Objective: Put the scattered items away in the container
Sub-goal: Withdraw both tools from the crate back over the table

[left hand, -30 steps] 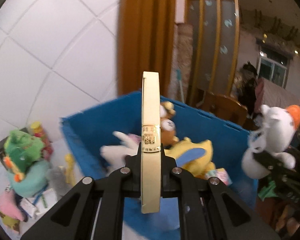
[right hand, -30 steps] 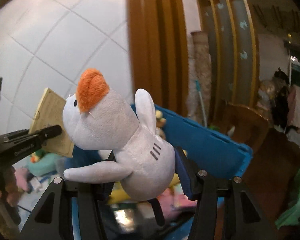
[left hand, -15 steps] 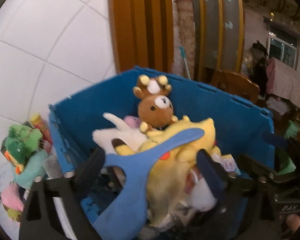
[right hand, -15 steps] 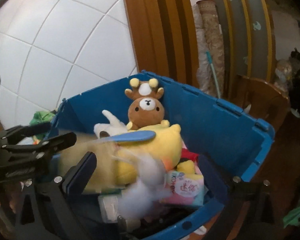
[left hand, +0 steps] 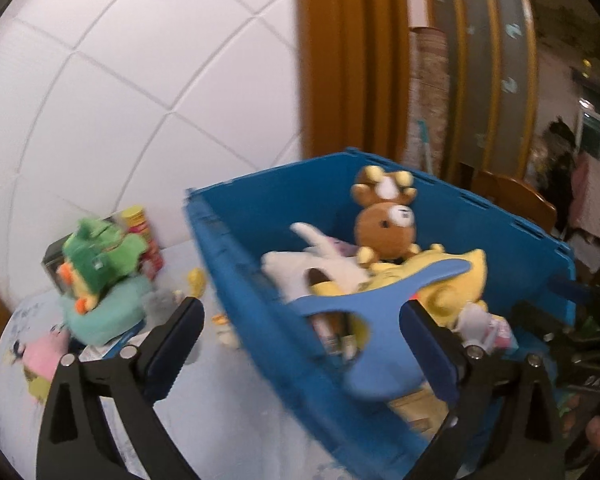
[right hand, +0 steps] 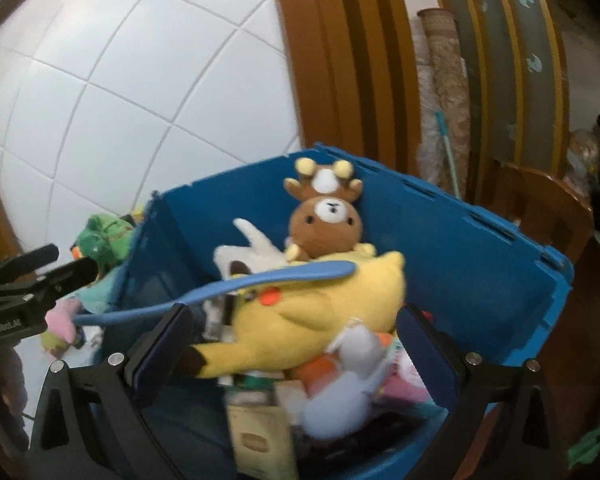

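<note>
Where both wrist views look down past their own fingers, the chief item is a blue plastic crate (right hand: 440,248), open-topped, with ribbed rim and slotted far wall, standing on a pale printed cloth (left hand: 228,408) against a white tiled wall (left hand: 140,100).

Contents of crate:
- Brown bear plush (right hand: 326,224) with cream muzzle and antlered brown cap, upright against the far wall.
- White plush (right hand: 252,252), limb pointing up, just left of the bear.
- Large yellow plush (right hand: 320,312) with an orange-red cheek spot and dark-tipped ear, lying across the middle.
- Blue flat plastic piece (right hand: 260,282), long and curved, resting over the yellow plush and reaching past the crate's left rim.
- White and grey plush (right hand: 348,380), blurred, at the near right, on top of the pile.
- Tan wooden board (right hand: 260,444), near edge, partly buried.
- Pink printed packet (left hand: 496,330), right side.

Items outside crate, on the cloth to the left:
- Green plush (left hand: 100,264) with orange marks, on a teal body.
- Pink plush (left hand: 44,356), nearest the left edge.
- Red and yellow can (left hand: 142,232), by the wall.

Tools:
- left gripper (left hand: 300,344): jaws spreading wider, nothing pressed between the pads; the crate's left wall lies in the gap.
- right gripper (right hand: 296,354): jaws fully apart above the crate's contents, gripping nothing.
</note>
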The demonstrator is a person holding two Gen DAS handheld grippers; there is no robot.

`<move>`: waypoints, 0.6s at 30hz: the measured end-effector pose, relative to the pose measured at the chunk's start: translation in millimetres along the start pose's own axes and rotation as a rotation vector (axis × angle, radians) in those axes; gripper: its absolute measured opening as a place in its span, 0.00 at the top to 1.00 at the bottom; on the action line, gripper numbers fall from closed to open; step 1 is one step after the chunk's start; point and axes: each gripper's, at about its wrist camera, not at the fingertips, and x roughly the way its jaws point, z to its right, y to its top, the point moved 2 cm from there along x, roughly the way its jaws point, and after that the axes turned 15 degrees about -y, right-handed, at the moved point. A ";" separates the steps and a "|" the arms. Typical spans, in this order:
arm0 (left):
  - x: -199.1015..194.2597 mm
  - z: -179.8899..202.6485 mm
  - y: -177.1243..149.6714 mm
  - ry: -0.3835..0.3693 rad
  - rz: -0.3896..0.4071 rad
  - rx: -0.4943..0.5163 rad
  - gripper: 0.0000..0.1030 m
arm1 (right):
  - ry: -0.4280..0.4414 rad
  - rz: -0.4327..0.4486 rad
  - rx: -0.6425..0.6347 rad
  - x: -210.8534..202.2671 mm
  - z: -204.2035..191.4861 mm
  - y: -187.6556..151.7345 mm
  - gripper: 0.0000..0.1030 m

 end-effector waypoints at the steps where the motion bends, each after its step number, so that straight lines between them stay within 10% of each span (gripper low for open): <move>1: -5.1 -11.0 -3.4 0.013 0.002 -0.017 0.03 | 0.005 0.008 -0.006 -2.5 -5.5 1.0 0.00; 18: -88.6 -205.9 -87.9 0.185 -0.031 -0.224 0.03 | 0.141 0.199 -0.068 -76.2 -167.3 4.9 0.00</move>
